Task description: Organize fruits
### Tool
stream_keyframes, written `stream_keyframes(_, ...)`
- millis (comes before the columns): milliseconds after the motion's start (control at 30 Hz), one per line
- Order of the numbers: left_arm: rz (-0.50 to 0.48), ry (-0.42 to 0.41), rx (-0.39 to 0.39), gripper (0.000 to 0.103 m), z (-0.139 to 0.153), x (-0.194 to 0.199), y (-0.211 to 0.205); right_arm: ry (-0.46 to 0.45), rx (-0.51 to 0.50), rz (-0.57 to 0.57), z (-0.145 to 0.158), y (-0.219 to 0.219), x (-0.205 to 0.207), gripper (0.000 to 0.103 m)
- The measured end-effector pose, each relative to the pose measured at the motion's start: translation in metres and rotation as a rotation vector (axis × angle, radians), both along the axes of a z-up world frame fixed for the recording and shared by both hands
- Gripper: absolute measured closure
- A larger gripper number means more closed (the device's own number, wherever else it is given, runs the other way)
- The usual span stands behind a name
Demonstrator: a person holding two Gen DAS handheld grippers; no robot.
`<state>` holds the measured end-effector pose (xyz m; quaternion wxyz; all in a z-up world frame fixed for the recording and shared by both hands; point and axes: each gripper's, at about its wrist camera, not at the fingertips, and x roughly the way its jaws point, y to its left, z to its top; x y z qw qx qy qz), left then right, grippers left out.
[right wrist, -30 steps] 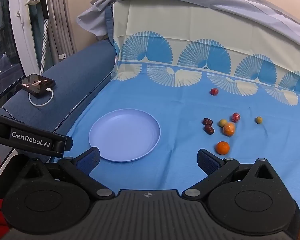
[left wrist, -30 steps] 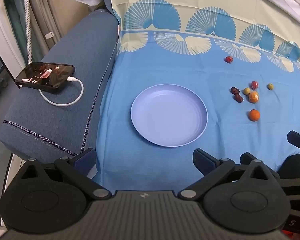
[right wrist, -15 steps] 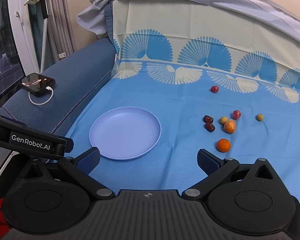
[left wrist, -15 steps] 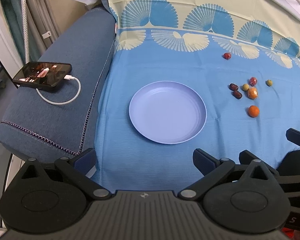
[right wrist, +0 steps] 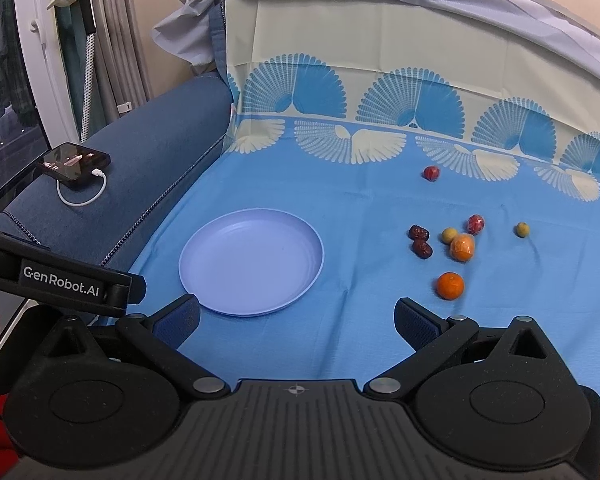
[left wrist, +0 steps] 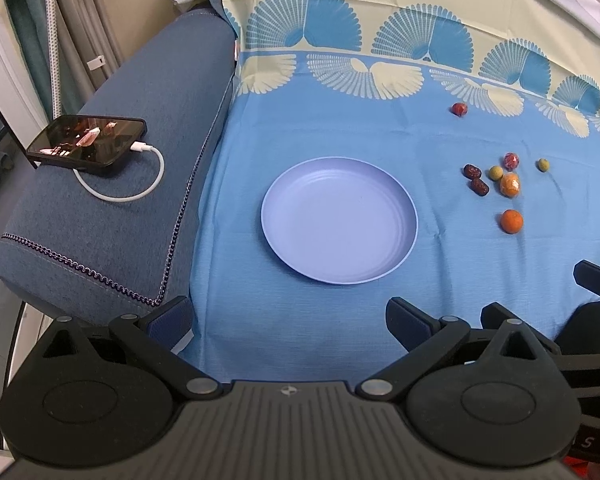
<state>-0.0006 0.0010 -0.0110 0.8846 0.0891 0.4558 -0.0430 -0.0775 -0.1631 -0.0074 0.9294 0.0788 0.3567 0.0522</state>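
Note:
An empty lilac plate lies on the blue cloth. Right of it lie several small fruits: an orange, a wrapped orange fruit, two dark red dates, two green fruits, and red ones. My left gripper is open and empty, near the plate's front edge. My right gripper is open and empty, in front of the plate and the orange.
A phone on a white charging cable rests on the blue sofa arm at the left. The patterned cloth rises up the backrest behind. The left gripper's body shows at the right view's left edge.
Both grippers have shifted slightly; the plate and fruits sit a little differently in the views. Both stay open. No fruit has moved.

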Motion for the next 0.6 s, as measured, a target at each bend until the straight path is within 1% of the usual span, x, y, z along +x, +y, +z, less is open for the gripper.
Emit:
stream_keyframes(33, 0.0, 0.009, 0.008, 0.0, -0.001, 0.0, 0.001, 0.001, 0.001, 0.001, 0.0, 0.0, 0.0, 0.0)
stream_keyframes(100, 0.002, 0.055, 0.012, 0.0, -0.002, 0.001, 0.001, 0.003, 0.003, 0.002, -0.001, 0.001, 0.0, 0.0)
stream_keyframes(267, 0.005, 0.099, 0.002, 0.0, -0.005, 0.004, 0.0, 0.011, 0.01, 0.006, -0.004, 0.0, 0.002, 0.0)
stream_keyframes(433, 0.0, 0.087, 0.008, 0.0, -0.008, 0.008, -0.005, 0.024, 0.035, 0.003, -0.01, -0.004, 0.006, 0.0)
stream_keyframes(467, -0.001, 0.072, 0.016, 0.0, -0.009, 0.009, -0.006, 0.026, 0.045, 0.002, -0.011, -0.006, 0.007, 0.0)
stream_keyframes(533, -0.004, 0.08, 0.03, 0.0, -0.011, 0.014, -0.011, 0.026, 0.068, -0.004, -0.014, -0.012, 0.009, 0.0)
stream_keyframes(600, -0.006, 0.095, 0.038, 0.0, -0.012, 0.021, -0.02, 0.005, 0.081, -0.023, -0.015, -0.023, 0.009, 0.0)
